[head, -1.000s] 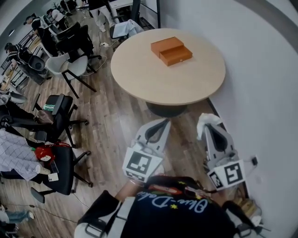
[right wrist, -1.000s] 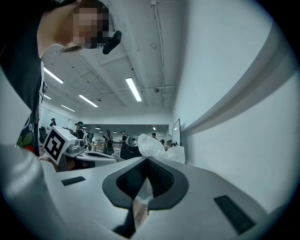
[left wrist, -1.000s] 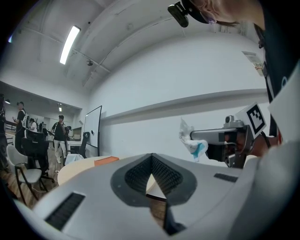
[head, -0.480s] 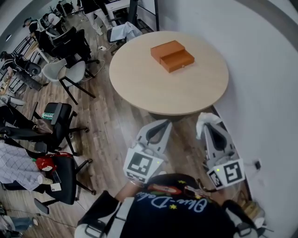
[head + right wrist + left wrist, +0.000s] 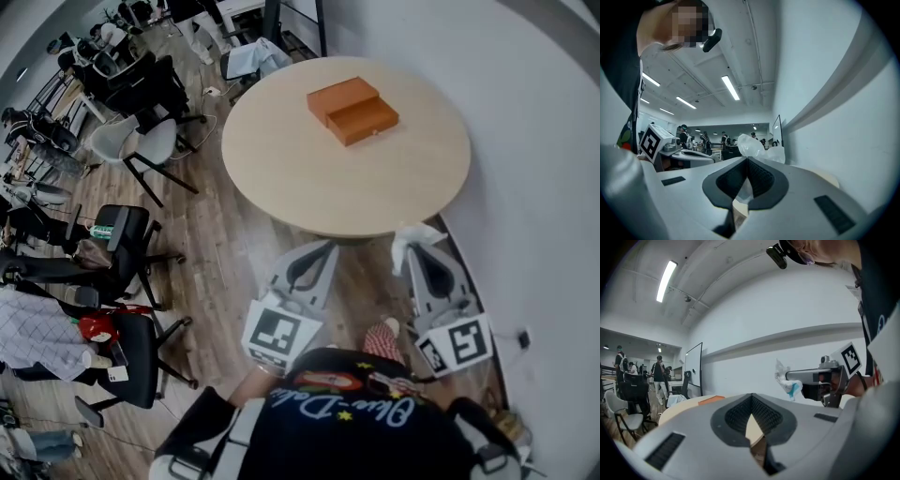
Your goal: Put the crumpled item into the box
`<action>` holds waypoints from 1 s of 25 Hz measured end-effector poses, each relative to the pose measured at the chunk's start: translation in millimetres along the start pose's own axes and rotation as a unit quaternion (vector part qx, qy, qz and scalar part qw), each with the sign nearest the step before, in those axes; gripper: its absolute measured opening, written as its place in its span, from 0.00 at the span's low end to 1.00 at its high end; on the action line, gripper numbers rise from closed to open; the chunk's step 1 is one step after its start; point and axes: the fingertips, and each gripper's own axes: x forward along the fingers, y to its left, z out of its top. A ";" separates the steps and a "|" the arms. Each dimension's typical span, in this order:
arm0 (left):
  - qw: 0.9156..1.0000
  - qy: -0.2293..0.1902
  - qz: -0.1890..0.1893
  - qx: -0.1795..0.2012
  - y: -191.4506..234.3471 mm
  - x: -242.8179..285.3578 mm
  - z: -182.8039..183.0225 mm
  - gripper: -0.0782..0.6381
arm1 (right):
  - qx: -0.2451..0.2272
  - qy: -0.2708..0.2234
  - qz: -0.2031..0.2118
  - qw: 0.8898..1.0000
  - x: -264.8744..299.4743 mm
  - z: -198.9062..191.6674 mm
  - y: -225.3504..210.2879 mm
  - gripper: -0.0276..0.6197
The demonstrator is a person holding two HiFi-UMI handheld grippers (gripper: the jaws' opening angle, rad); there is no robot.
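Observation:
An orange box [image 5: 352, 108], a flat two-part case, lies on the far half of the round wooden table [image 5: 309, 178]; a sliver of the orange box [image 5: 711, 399] also shows in the left gripper view. My right gripper [image 5: 419, 247] is shut on a crumpled white item [image 5: 410, 238] and hangs just short of the table's near right edge. The crumpled item [image 5: 757, 146] bulges past the jaw tips, and the crumpled item [image 5: 786, 379] has a blue patch. My left gripper [image 5: 323, 247] is shut with nothing in it, low by the table's near edge.
The white wall [image 5: 534, 141] runs close along the right. Black office chairs [image 5: 122, 234] and a white chair [image 5: 127, 141] stand on the wooden floor at left. People stand far back in the room [image 5: 658, 373]. The person's shoe [image 5: 380, 339] shows between the grippers.
The table has drawn nearer, so both grippers now hang close to its near edge. The right gripper still holds the crumpled item. A shoe has come into view below.

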 end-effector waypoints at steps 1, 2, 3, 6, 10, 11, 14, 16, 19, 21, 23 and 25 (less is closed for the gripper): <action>1.000 0.000 0.005 0.000 1.2 4.4 1.4 0.10 | 0.002 -0.001 0.005 1.000 3.2 0.4 -4.6 0.04; 1.000 0.001 0.010 0.000 2.0 9.2 2.7 0.10 | 0.004 -0.002 0.012 1.000 6.3 0.7 -9.1 0.04; 1.000 0.001 0.015 0.000 2.3 14.0 3.8 0.10 | 0.010 -0.003 0.018 1.000 9.2 1.5 -13.0 0.04; 1.000 0.004 0.030 0.002 -0.6 27.0 7.9 0.10 | 0.011 -0.004 0.036 0.999 14.5 3.4 -28.7 0.04; 0.999 0.011 0.046 -0.004 -5.2 44.3 10.3 0.10 | 0.003 -0.004 0.051 0.999 21.1 4.2 -53.0 0.04; 0.999 0.013 0.051 -0.005 -5.8 49.1 10.1 0.10 | 0.004 -0.005 0.055 0.998 23.1 4.5 -58.0 0.04; 0.998 0.015 0.065 -0.002 -7.5 62.5 12.3 0.10 | 0.007 -0.005 0.069 0.998 27.7 3.3 -72.8 0.04; 0.997 0.017 0.072 0.000 -9.9 70.3 14.7 0.10 | 0.012 -0.006 0.076 0.997 29.6 4.1 -82.1 0.04; 0.996 0.018 0.087 0.004 -11.9 84.7 16.9 0.10 | 0.027 -0.010 0.091 0.995 35.5 4.1 -96.6 0.04; 0.995 0.019 0.100 0.005 -13.0 93.0 18.6 0.10 | 0.023 -0.012 0.102 0.994 38.9 0.8 -107.7 0.04; 0.994 0.023 0.110 0.006 -15.6 97.8 21.3 0.10 | 0.023 -0.013 0.114 0.993 39.6 1.6 -114.5 0.04; 0.993 0.027 0.119 0.006 -18.2 102.2 24.7 0.10 | 0.024 -0.014 0.124 0.992 40.2 3.4 -120.2 0.04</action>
